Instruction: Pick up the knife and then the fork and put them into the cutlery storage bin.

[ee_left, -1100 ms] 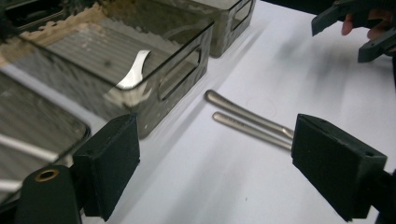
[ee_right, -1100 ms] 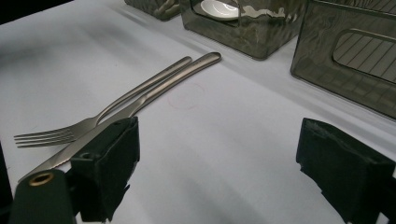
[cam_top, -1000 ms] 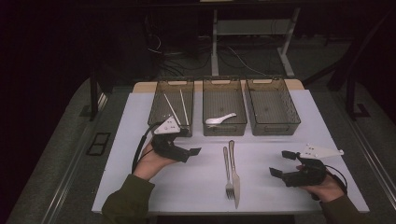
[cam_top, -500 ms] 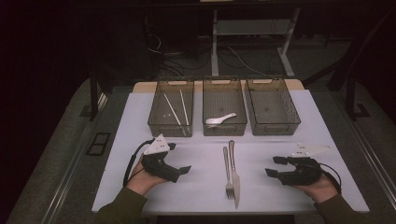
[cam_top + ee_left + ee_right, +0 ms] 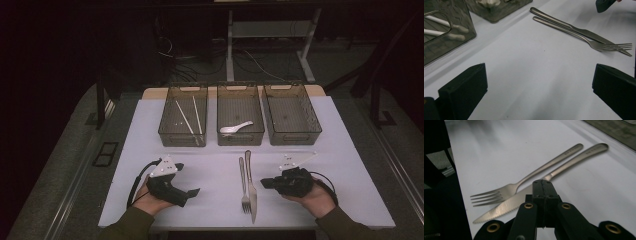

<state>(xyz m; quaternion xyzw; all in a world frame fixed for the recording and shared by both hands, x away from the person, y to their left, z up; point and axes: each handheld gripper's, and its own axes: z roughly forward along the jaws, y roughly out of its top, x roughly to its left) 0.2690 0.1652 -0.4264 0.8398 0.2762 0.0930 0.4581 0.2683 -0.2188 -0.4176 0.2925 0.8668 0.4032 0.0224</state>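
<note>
**Right gripper closed beside the knife and fork, left gripper wide open**

High view: a fork (image 5: 243,181) and a knife (image 5: 251,186) lie side by side on the white table (image 5: 350,165), handles pointing toward three smoky plastic bins. The left bin (image 5: 184,114) holds white chopsticks (image 5: 186,119), the middle bin (image 5: 240,112) a white spoon (image 5: 236,129), and the right bin (image 5: 291,112) is the third in the row. The right gripper (image 5: 266,183) rests in a hand just right of the knife blade, pointing at it, its jaws having just closed with nothing between them. The left gripper (image 5: 192,192) sits well apart from the cutlery on the left side, its jaws spread.

Left gripper view: the two black jaws stand far apart at the bottom corners, over bare table (image 5: 536,82). The fork (image 5: 584,40) and knife (image 5: 574,27) lie ahead to the right, touching along their length. The chopstick bin (image 5: 446,32) is at the left.

Right gripper view: the jaws are pressed together, empty, their tip right over the knife (image 5: 511,203) blade. The fork (image 5: 524,182) lies just beyond the knife, tines to the left.
</note>
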